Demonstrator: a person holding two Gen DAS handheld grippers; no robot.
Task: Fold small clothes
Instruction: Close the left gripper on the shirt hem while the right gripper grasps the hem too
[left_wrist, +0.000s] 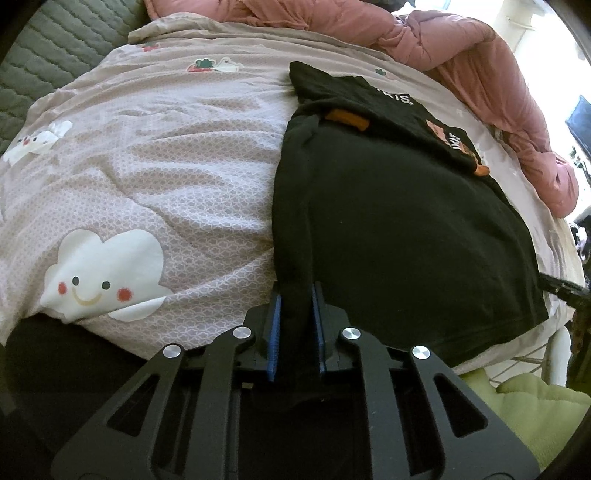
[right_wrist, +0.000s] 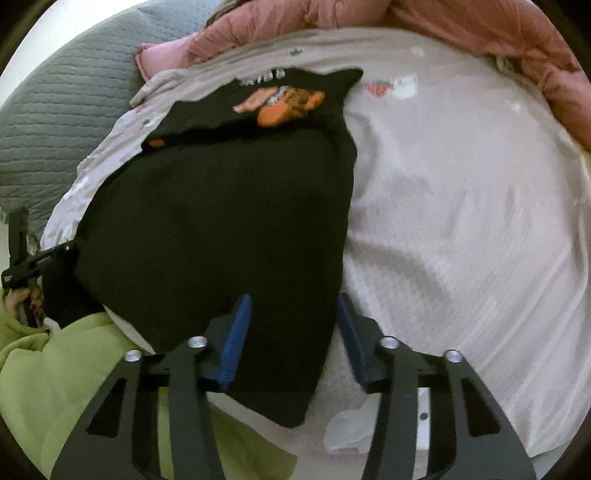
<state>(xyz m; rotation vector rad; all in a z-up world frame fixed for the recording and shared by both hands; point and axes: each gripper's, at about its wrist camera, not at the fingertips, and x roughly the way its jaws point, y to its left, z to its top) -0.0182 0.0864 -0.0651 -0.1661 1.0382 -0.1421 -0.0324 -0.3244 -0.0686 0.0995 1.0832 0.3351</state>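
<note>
A black T-shirt (left_wrist: 399, 229) with an orange and white print lies on the bed, its lower part folded over the printed part at the far end. My left gripper (left_wrist: 296, 291) is shut on the shirt's near left edge; black cloth fills the gap between its blue pads. In the right wrist view the shirt (right_wrist: 221, 221) lies left of centre. My right gripper (right_wrist: 293, 299) is open, its blue pads apart on either side of the shirt's near right corner. The left gripper (right_wrist: 33, 262) shows at the far left edge there.
The bed has a pale pink patterned sheet (left_wrist: 155, 177) with cloud and rabbit prints. A pink quilt (left_wrist: 461, 51) is bunched along the far side. A grey quilted cushion (right_wrist: 55, 122) lies at the far left. A green sleeve (right_wrist: 66, 387) is near.
</note>
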